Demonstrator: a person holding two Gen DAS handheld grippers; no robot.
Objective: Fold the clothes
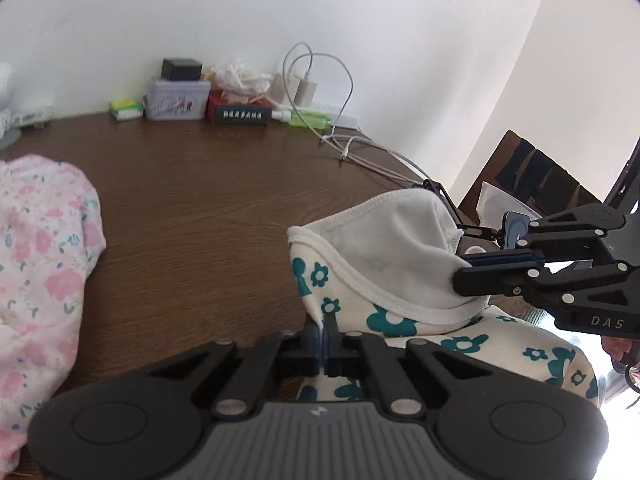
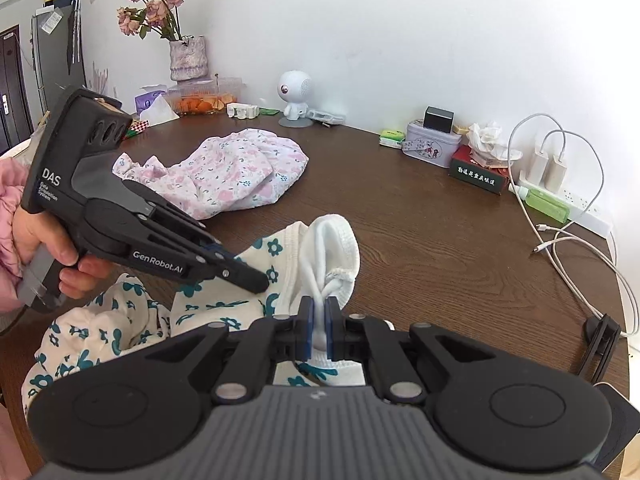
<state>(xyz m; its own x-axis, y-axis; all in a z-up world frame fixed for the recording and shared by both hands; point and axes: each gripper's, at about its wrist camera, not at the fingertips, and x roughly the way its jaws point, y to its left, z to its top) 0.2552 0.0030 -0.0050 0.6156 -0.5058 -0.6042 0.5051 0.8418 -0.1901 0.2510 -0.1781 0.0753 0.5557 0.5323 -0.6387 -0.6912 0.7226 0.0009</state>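
While both grippers pinch the teal-flower garment (image 2: 224, 312), the hold looks thin
Garment is bunched at the near edge of the wooden table (image 1: 208, 208), white lining turned out. Left gripper (image 1: 325, 330) fingers pressed together on a thin fold of the printed side; right gripper (image 2: 319, 330) clamped on the white ribbed hem. Risks, my guess: thin pinch slips if the two pull apart, fabric stays twisted so the fold lands crooked, or a swing drags it into the pink floral garment (image 2: 224, 172) or the charger cables (image 2: 576, 240) nearby
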